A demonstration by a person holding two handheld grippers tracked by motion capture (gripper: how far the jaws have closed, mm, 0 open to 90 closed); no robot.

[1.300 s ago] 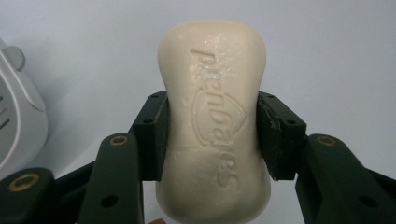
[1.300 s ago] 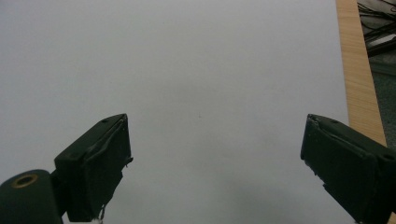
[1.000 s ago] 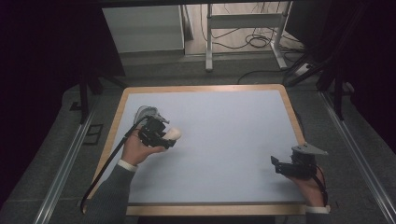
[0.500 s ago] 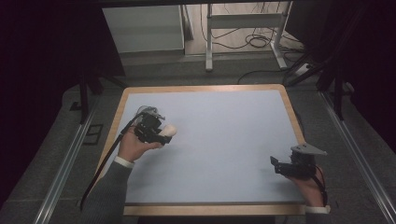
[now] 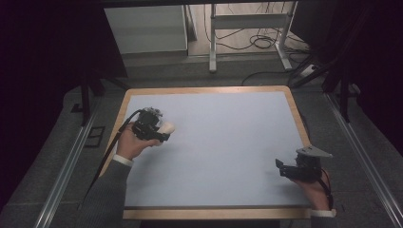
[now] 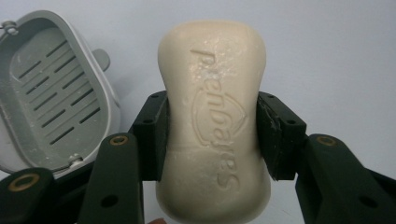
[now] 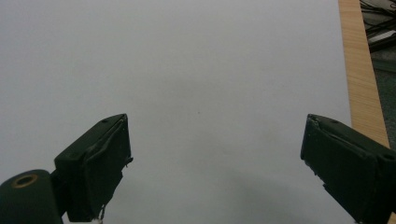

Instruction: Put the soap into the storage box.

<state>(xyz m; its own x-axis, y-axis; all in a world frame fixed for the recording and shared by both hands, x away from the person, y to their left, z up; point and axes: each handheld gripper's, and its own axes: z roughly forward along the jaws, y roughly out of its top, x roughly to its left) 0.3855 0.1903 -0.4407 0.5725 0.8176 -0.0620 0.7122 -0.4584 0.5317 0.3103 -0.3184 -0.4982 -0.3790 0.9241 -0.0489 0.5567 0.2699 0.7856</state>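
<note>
Pale table point(image 5: 228, 142): left tool point(image 6: 212, 135) pinching soap bar point(image 6: 212, 121) beside grey dish point(image 6: 51, 93); right tool point(image 7: 215, 168) spread.

The pale blue worktop point(image 5: 223, 142) has a light wooden rim. Beyond its far edge, a white cabinet point(image 5: 145, 28) and a grey metal frame point(image 5: 212, 42) stand on the floor, with black cables point(image 5: 259, 42) looped beside the frame.
</note>
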